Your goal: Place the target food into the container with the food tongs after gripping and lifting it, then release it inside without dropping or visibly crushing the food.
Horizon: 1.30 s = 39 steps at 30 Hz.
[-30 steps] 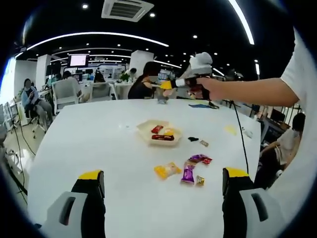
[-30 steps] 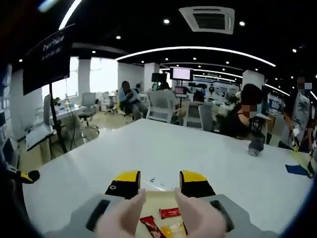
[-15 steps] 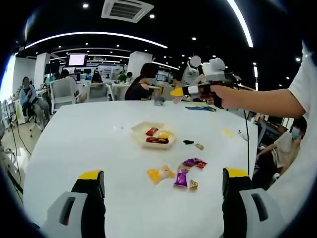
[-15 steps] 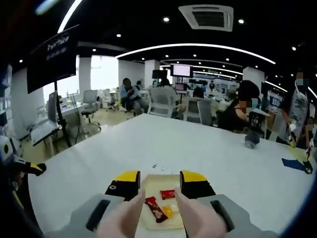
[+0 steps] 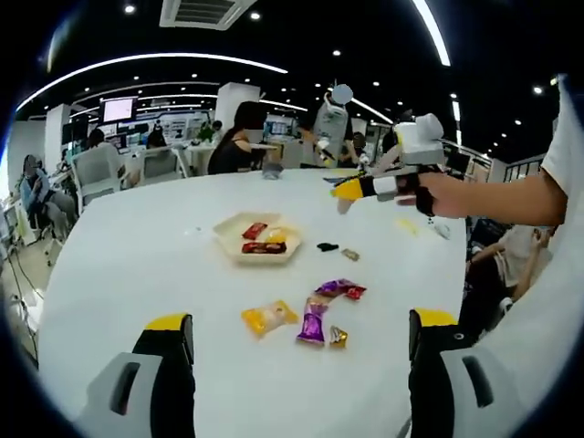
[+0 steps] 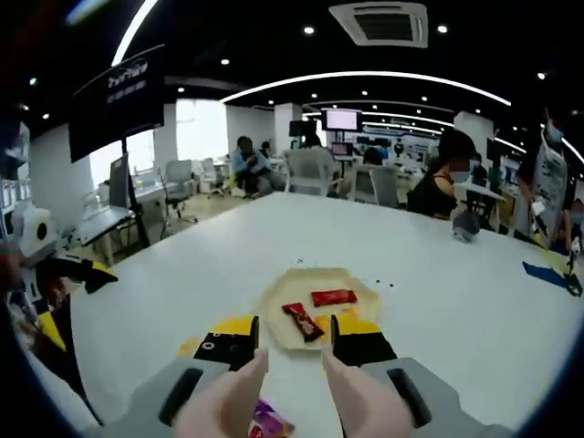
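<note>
In the left gripper view, people sit on chairs at the far left of a big office room with long curved lights on a dark ceiling. A wide white table (image 5: 137, 265) fills the middle of the picture. The left gripper (image 5: 301, 351) rises from the bottom with its yellow-tipped jaws wide apart and nothing between them. Just above the middle sits a pale tray (image 5: 230, 245) with red and yellow snacks in it. Below it lies a yellow snack pack (image 5: 269, 318), and just right of that a purple snack pack (image 5: 312, 323) next to a few smaller ones. At the upper right, the right gripper (image 5: 351, 189) is held up above the table in a hand (image 5: 438, 193).

In the right gripper view, a dark sign hangs at the upper left. The tray (image 6: 360, 310) lies in the middle of the table (image 6: 456, 310), just above the right gripper (image 6: 294, 336). Its jaws stand a little apart with nothing in them. Two tan tong ends stick up at the bottom.
</note>
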Each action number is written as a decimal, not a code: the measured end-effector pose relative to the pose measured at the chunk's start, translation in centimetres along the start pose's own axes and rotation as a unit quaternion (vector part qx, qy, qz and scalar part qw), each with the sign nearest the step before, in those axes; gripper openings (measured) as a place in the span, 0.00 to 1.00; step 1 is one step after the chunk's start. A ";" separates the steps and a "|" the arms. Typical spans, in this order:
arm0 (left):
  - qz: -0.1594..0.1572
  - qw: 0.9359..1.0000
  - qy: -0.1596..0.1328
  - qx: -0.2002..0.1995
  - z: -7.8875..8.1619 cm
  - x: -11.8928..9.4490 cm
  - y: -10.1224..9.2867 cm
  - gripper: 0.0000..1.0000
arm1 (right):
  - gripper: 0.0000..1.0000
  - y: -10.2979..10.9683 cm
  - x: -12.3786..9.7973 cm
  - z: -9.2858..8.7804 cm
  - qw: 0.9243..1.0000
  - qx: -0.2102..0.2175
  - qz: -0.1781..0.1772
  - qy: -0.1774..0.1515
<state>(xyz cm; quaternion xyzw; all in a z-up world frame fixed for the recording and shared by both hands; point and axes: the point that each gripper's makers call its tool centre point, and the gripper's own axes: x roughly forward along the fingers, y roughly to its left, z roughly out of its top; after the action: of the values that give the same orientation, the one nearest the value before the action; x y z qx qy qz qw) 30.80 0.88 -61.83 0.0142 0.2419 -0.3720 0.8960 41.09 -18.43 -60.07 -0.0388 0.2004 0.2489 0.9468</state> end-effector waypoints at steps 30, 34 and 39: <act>0.048 0.993 -0.039 -0.100 2.2 4.2 -8.1 0.96 | 0.31 -1.8 -8.2 -7.9 0.998 0.060 0.034 -0.011; 0.053 0.993 -0.035 -0.098 2.0 3.7 -8.9 0.96 | 0.31 -1.6 -7.9 -8.0 0.997 0.063 0.045 -0.017; 0.065 0.992 -0.035 -0.102 1.6 2.8 -8.8 0.96 | 0.31 -1.2 -7.4 -8.0 0.996 0.072 0.053 -0.015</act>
<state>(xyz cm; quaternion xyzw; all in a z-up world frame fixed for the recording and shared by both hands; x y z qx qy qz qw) 27.30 -7.66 -60.33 -0.0747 0.2457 -0.2870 0.9229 32.87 -24.23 -64.49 0.0438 0.2057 0.2844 0.9354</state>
